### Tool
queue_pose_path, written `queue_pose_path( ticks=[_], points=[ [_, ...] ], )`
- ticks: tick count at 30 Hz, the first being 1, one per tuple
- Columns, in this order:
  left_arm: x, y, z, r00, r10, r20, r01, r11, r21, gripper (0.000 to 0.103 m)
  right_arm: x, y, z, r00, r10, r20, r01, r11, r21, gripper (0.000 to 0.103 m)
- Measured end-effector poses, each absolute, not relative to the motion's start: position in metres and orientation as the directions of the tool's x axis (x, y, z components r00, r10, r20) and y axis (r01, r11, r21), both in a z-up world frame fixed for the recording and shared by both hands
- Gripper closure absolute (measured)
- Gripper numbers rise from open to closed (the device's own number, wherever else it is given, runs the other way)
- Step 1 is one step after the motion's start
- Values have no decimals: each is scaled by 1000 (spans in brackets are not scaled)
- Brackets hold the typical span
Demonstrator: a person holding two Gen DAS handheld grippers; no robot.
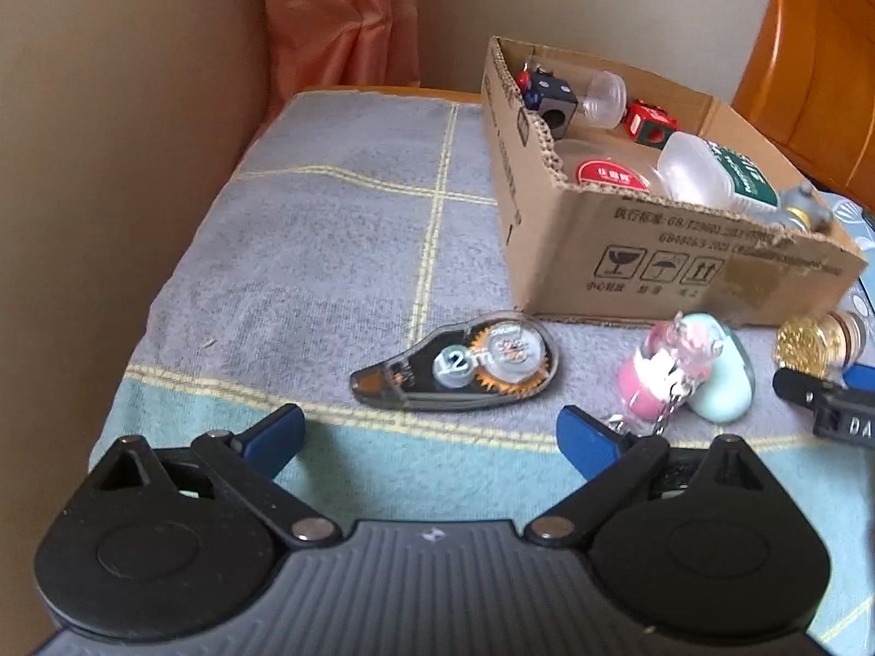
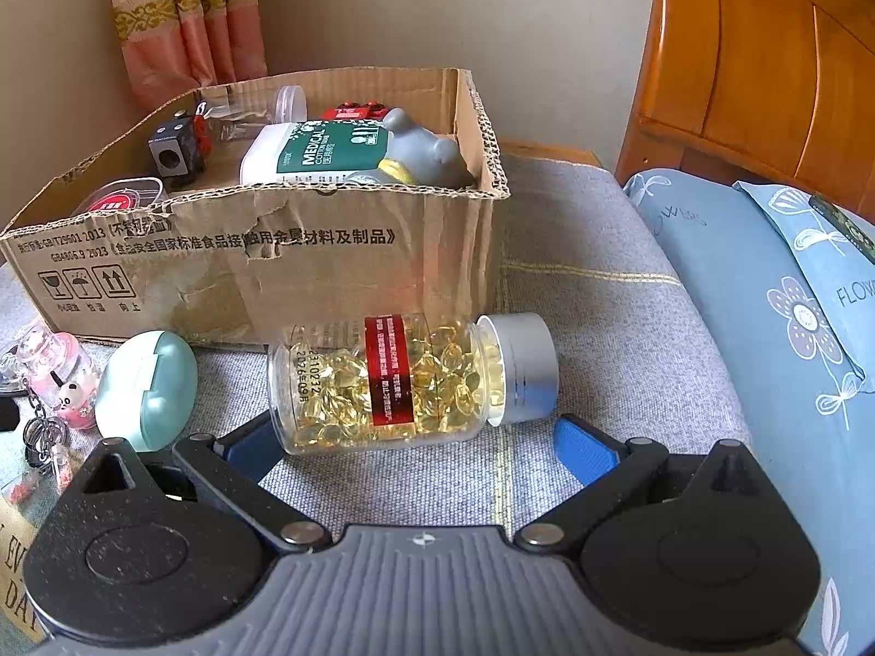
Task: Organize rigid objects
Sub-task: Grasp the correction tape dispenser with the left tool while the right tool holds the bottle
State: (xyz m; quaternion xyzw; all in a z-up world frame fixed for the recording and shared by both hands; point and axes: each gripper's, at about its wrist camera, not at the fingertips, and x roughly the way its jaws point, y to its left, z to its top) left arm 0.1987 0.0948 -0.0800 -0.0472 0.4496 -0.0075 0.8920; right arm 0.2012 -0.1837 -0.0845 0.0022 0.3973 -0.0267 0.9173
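Fingers first: our left gripper (image 1: 429,426) has its fingers spread wide and holds nothing, angled down over the towel (image 1: 328,251) that covers the desk near its front edge. Just beyond them the correction tape (image 1: 456,363) lies flat on its side, apart from both pads, so we judge it the next thing to pick up. Beside it, toward the right, a pink keychain bottle (image 1: 664,369) leans against a mint case (image 1: 722,369).

Our right gripper (image 2: 421,445) also has its fingers open, one on each side of the pill bottle (image 2: 404,382). The left pad sits partly hidden behind the bottle's base and the right pad stands clear of the silver cap, so nothing is gripped. The bottle lies on its side, which suits a grasp across its length.

Farther back, the cardboard box (image 2: 262,268) stands near the far edge of the desk. It already holds a cotton swab tub (image 2: 311,156), a grey figure (image 2: 421,156) and dice-like cubes (image 2: 175,153), so we take it as the collecting place.
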Motion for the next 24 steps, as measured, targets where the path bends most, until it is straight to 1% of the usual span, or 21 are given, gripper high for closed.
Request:
queue_pose_path(
  ticks=[3, 7, 13, 17, 24],
  points=[
    [202, 88, -81, 601, -49, -798, -44, 995, -94, 6, 201, -184, -85, 686, -44, -726, 46, 999, -17, 0],
    [211, 79, -84, 613, -12, -790, -61, 996, -62, 6, 201, -183, -85, 689, -43, -723, 44, 999, -17, 0],
    [222, 71, -87, 632, 9, -775, -63, 997, -40, 6, 201, -183, -85, 694, -38, -719, 37, 999, -17, 0],
    [220, 71, -88, 645, 22, -764, -50, 999, -14, 8, 200, -183, -85, 698, -34, -715, 31, 999, -18, 0],
    [206, 87, -87, 640, 30, -768, -59, 998, -9, 8, 199, -184, -85, 706, -25, -708, 17, 1000, -19, 0]
  ],
)
